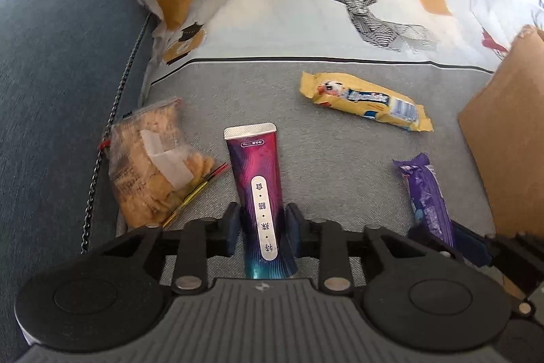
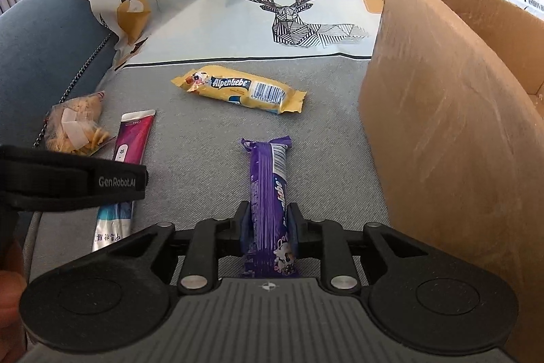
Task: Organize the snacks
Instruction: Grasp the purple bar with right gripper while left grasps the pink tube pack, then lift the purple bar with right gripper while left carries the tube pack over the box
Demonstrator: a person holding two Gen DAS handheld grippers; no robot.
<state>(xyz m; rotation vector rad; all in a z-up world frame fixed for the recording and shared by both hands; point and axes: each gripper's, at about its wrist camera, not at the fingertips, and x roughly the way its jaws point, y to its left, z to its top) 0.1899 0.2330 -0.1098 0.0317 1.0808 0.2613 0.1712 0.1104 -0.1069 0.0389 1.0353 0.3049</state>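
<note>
Left wrist view first: we see the left gripper pinching a magenta-and-teal tube, its dark pads pressed on both sides of the tube's lower half. We take the cardboard box at the right edge as our landmark. The tube stands far left of the box, with its crimped end pointing away from the camera. A purple snack bar lies just left of the box, and its near end sits between the pads of the right gripper. A yellow candy bar lies further back, left of the box and apart from it. A clear bag of chips lies farthest left of the box, against the blue sofa arm. Everything rests on a grey cloth.

Right wrist view: we see the right gripper clamped on the purple snack bar, which lies left of the box, close to its wall. The yellow candy bar lies behind it, left of the box. The tube and the chip bag lie far left, partly hidden by the left gripper's black body.
</note>
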